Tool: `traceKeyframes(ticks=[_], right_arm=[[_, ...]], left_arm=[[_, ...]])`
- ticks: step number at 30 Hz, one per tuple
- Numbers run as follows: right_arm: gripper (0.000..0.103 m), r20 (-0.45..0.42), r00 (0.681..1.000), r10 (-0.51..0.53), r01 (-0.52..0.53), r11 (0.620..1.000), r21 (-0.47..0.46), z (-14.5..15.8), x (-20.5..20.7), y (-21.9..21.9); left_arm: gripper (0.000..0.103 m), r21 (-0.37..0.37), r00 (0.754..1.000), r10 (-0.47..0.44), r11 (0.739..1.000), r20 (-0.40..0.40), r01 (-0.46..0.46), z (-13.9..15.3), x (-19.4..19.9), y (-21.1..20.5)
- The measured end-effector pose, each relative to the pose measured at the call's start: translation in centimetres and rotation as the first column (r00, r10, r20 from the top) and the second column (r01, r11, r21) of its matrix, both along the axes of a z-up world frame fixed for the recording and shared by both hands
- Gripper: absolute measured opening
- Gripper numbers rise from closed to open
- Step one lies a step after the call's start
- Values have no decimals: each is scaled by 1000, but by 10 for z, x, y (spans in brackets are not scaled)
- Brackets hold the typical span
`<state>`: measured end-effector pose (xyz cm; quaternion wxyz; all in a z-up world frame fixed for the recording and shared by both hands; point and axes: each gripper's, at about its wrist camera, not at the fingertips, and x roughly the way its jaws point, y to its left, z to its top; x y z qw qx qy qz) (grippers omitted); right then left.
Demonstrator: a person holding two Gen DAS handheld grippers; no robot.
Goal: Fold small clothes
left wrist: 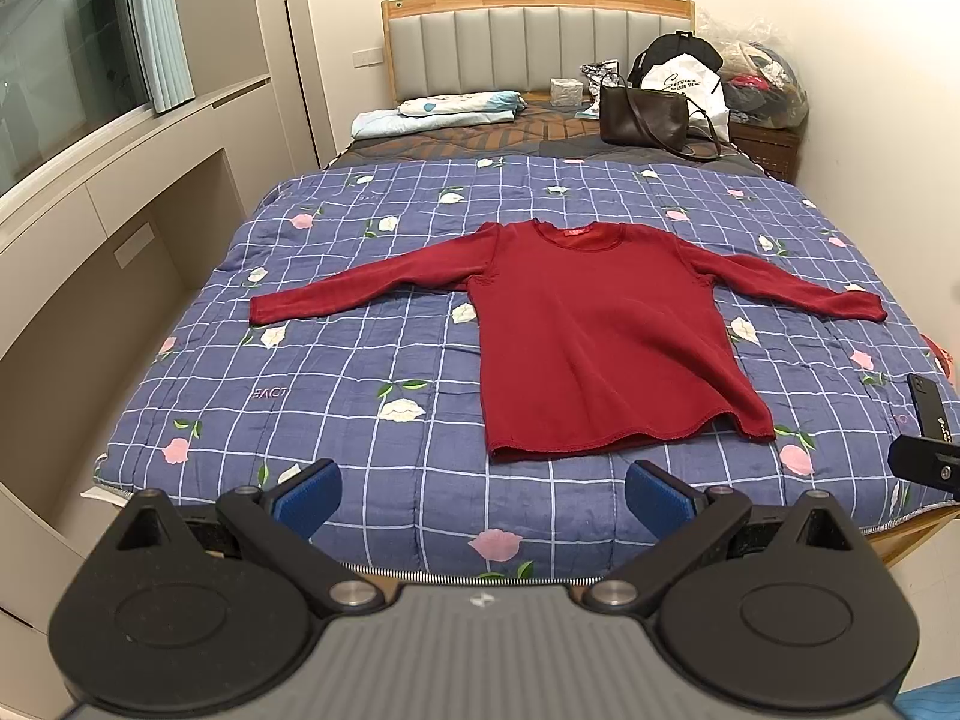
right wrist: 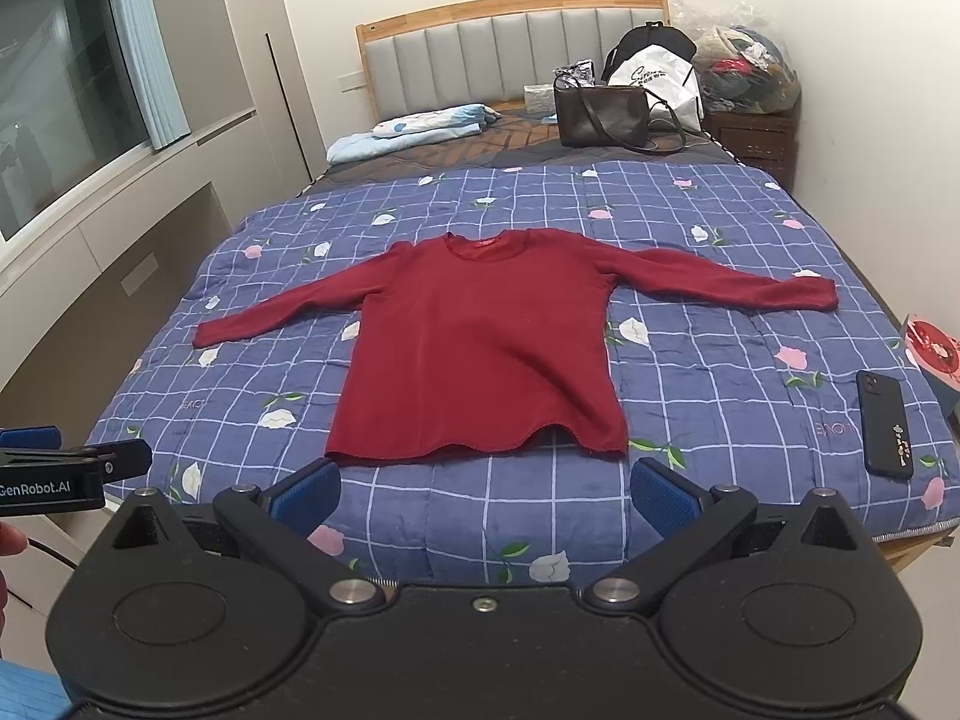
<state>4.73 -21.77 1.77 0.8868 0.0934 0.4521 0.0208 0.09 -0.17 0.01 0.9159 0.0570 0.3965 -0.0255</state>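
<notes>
A dark red long-sleeved top (left wrist: 600,336) (right wrist: 480,348) lies flat on the blue checked floral quilt (left wrist: 384,372) (right wrist: 708,360), front up, neck toward the headboard, both sleeves spread out sideways. Its hem is slightly rippled near the foot of the bed. My left gripper (left wrist: 483,501) hovers open just short of the hem, nothing between its blue pads (left wrist: 309,495). My right gripper (right wrist: 483,498) is open too, held near the hem with empty blue pads (right wrist: 660,495). The left gripper's side (right wrist: 72,474) shows at the left edge of the right wrist view.
A black phone (right wrist: 885,432) (left wrist: 927,408) lies on the quilt at the right edge, a red round box (right wrist: 930,351) beyond it. Near the headboard are a brown handbag (left wrist: 645,117), a white bag (left wrist: 684,87), folded bedding (left wrist: 438,114) and a bagged pile of clothes (left wrist: 762,84). Cabinets line the left.
</notes>
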Motion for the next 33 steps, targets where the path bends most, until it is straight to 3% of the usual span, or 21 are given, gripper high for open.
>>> traceKeyframes(ticks=[33], right_arm=[[103,-5,1000,22,-22,1000,-4,0,0,1]], left_arm=[[103,3,1000,-3,1000,-7,3,-2,-14,-1]])
